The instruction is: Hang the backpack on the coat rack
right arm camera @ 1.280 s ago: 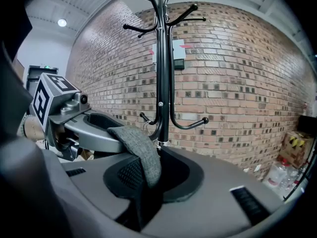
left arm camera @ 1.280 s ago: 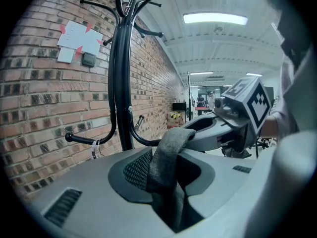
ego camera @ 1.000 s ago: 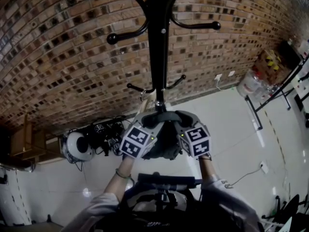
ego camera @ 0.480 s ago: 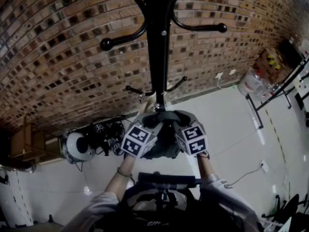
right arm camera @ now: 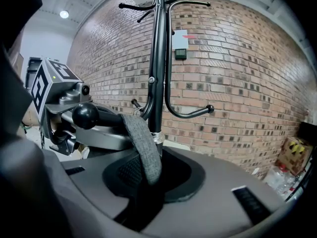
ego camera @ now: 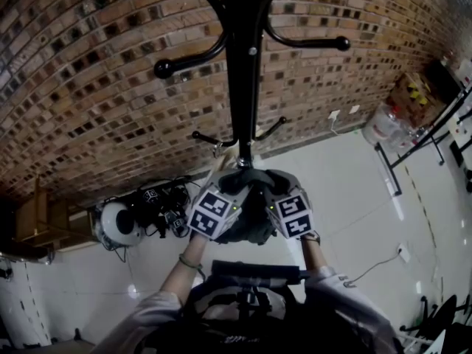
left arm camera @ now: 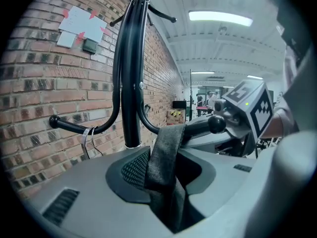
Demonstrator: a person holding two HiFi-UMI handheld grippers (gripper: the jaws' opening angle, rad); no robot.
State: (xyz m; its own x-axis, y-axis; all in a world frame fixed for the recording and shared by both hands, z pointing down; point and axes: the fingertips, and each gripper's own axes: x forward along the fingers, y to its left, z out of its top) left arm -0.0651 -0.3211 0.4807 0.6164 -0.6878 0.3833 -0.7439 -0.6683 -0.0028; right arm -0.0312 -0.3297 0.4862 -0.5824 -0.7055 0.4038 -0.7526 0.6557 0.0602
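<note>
Over the coat rack hook (left arm camera: 198,126) lies the backpack strap (right arm camera: 144,150); left gripper (left arm camera: 168,195) and right gripper (right arm camera: 141,197) fingers clench it.

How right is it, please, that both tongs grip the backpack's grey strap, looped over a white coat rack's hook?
The coat rack is black, not white: see the right gripper view. The left tongs and right tongs grip the grey strap looped over its hook.
</note>
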